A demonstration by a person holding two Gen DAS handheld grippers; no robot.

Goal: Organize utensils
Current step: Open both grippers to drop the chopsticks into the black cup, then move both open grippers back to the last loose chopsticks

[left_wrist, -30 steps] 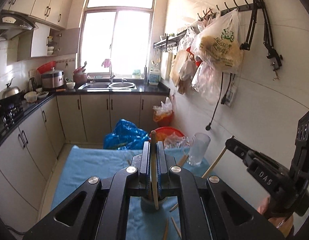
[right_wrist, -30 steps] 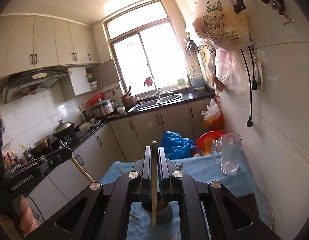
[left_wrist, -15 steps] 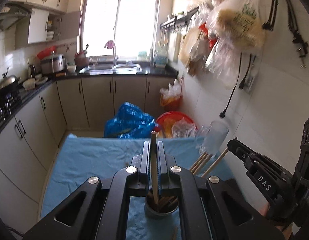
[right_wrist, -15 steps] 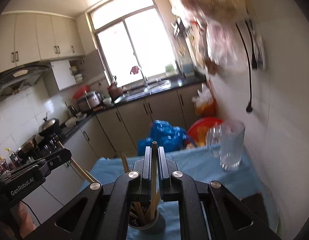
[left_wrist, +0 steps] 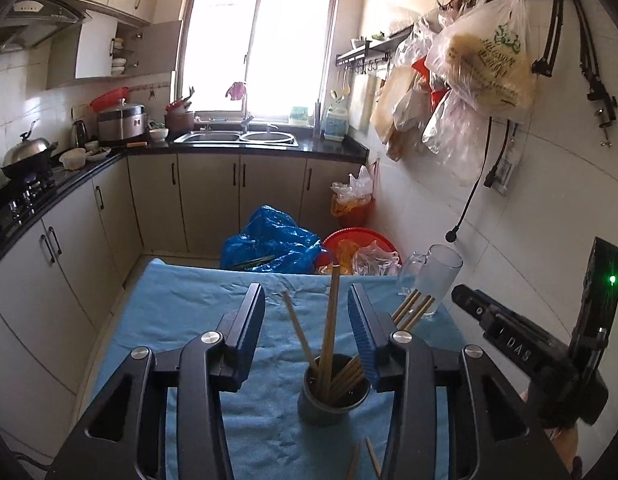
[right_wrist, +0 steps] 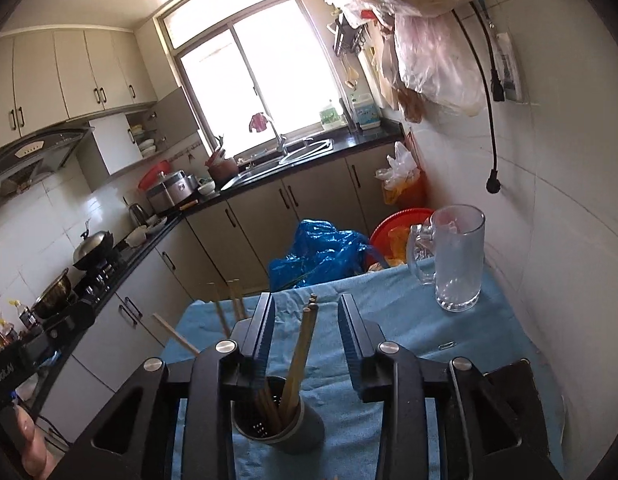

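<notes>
- The chopsticks (left_wrist: 331, 320) stand bundled in the dark holder cup (left_wrist: 332, 398), leaning a little, their long axis close to upright; in the right wrist view the same sticks (right_wrist: 299, 354) rise out of the cup (right_wrist: 279, 416) between my fingers.
- Two more loose chopsticks (left_wrist: 363, 460) lie flat on the blue cloth (left_wrist: 177, 320) just in front of the cup, on the near side toward me. I judge these to be what is left to gather.
- My left gripper (left_wrist: 306, 322) is spread wide and holds nothing; the cup sits below and between its fingers.
- My right gripper (right_wrist: 306, 330) is likewise wide apart and empty, straddling the sticks without touching them as far as I can tell.
- The loose sticks lie below and behind the fingertips of both grippers, so I would have to draw back and drop down to reach them. Their long axis runs roughly away from me, so I would want the fingers closing across it.
- Which gripper is nearer to them I cannot tell; they show only at the bottom edge of the left view.
- The glass mug (right_wrist: 455, 256) stands at the far right of the surface, well apart from the cup.
</notes>
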